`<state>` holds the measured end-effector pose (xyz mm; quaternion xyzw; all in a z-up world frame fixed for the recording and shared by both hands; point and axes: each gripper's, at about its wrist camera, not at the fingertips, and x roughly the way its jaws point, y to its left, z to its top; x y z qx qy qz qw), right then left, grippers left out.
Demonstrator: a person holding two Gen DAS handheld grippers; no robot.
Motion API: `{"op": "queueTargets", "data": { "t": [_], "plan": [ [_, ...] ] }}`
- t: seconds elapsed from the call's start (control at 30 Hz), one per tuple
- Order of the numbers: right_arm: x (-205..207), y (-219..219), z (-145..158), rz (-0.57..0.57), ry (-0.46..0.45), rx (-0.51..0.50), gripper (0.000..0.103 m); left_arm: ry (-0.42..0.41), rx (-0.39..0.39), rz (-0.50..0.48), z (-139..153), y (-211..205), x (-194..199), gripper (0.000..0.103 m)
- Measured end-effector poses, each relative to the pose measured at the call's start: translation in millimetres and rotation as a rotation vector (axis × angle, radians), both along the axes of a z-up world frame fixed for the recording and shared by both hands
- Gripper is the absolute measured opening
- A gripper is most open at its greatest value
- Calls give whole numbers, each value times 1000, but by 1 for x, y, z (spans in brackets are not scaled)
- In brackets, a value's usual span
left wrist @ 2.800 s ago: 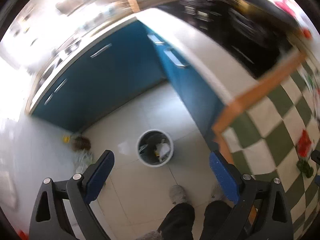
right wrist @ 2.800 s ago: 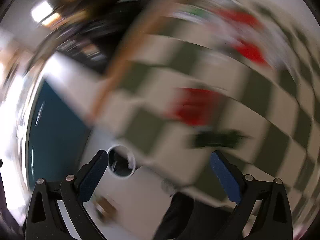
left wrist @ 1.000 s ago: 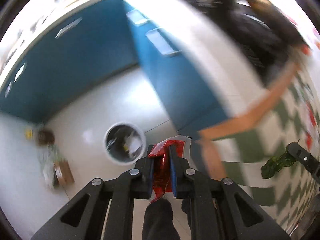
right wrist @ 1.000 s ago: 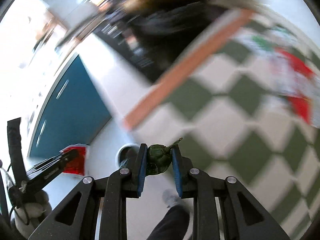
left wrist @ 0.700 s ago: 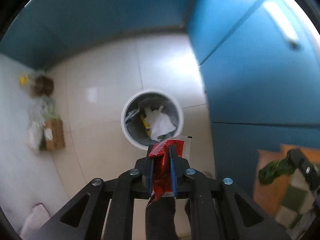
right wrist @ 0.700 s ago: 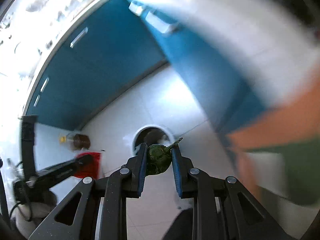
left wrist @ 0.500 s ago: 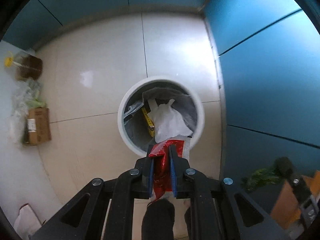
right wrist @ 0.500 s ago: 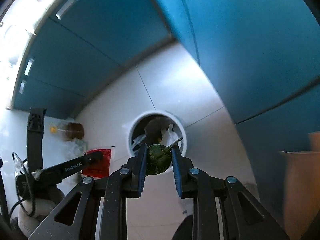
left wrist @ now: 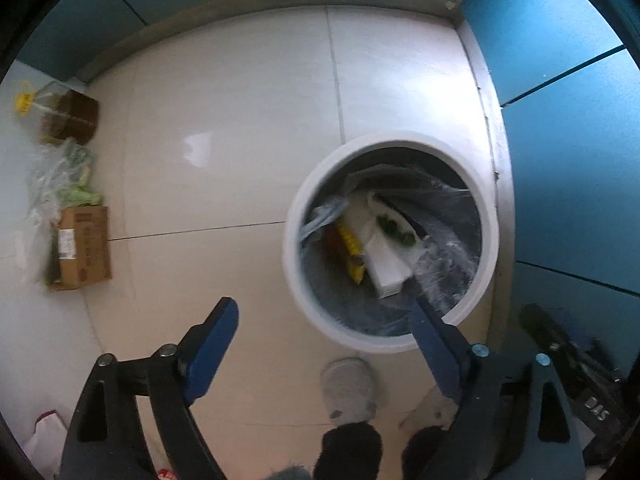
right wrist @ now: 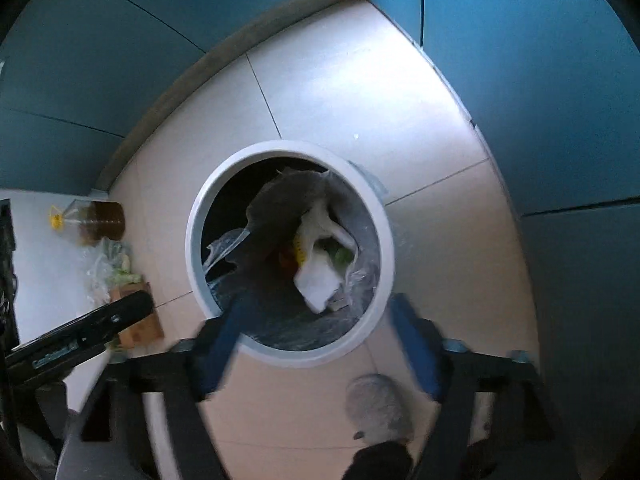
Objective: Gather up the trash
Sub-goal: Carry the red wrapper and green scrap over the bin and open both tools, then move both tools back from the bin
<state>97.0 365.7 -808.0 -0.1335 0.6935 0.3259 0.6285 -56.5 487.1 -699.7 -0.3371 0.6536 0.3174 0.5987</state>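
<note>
A white-rimmed trash bin (left wrist: 291,248) stands on the tiled floor, lined with a clear bag. Inside lie white paper (left wrist: 384,264), a yellow wrapper (left wrist: 350,252), a red wrapper (left wrist: 331,236) and a green scrap (left wrist: 396,233). My left gripper (left wrist: 322,305) hangs over the bin's near rim, its jaws opening wide with nothing between them. In the right wrist view the bin (right wrist: 193,240) sits straight below my right gripper (right wrist: 318,306). Its blurred jaws are opening too, with nothing between them. The green scrap (right wrist: 342,257) rests among the paper.
Blue cabinet fronts (left wrist: 560,152) close in the floor at the back and right. Against the left wall sit a cardboard box (left wrist: 82,248), a plastic bag of greens (left wrist: 68,176) and an oil bottle (left wrist: 60,116). A person's slippered foot (left wrist: 350,388) stands just before the bin.
Both grippers sank toward the bin and went from shut to wide open. The red wrapper left the left jaws and the green scrap left the right jaws; both now lie in the bin.
</note>
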Motion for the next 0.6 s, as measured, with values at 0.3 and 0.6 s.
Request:
{"op": "queueTargets", "data": {
  "t": [0.3, 0.6],
  "plan": [
    [-19, 0, 81, 147, -200, -21, 103, 13, 227, -26, 84, -19, -16, 101],
    [-37, -33, 186, 182, -218, -4, 103, -8, 290, 5, 183, -55, -38, 101]
  ]
}}
